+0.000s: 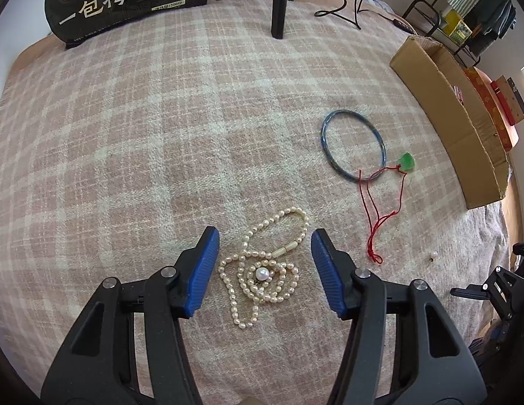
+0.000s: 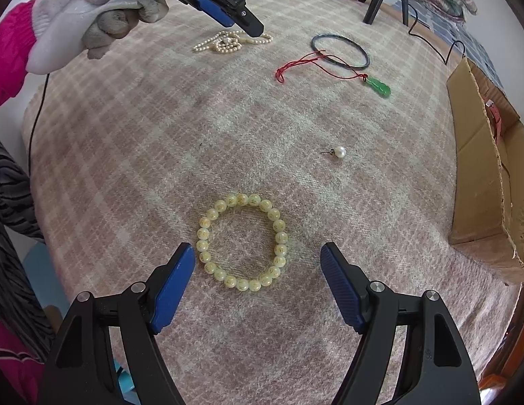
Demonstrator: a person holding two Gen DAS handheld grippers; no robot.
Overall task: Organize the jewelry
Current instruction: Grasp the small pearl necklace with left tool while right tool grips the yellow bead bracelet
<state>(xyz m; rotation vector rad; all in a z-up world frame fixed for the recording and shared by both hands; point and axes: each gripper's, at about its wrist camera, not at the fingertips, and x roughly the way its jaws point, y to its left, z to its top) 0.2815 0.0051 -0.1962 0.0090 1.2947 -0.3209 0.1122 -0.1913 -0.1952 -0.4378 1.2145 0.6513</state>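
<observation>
A pearl necklace [image 1: 262, 270] lies heaped on the checked cloth, with a single larger pearl [image 1: 262, 273] on top. My left gripper [image 1: 263, 243] is open, its jaws either side of the heap, just above it. The necklace also shows in the right wrist view [image 2: 225, 42], under the left gripper [image 2: 241, 23]. My right gripper [image 2: 258, 256] is open over a yellow bead bracelet [image 2: 242, 242], jaws either side. A blue bangle [image 1: 353, 145], a green pendant [image 1: 406, 162] on red cord and a pearl earring [image 2: 339, 152] lie apart on the cloth.
An open cardboard box [image 1: 441, 108] stands at the right edge of the cloth, also in the right wrist view [image 2: 488, 182]. A black printed bag [image 1: 127, 0] and a tripod leg [image 1: 280, 3] stand at the back. A black cable [image 1: 349, 10] runs behind.
</observation>
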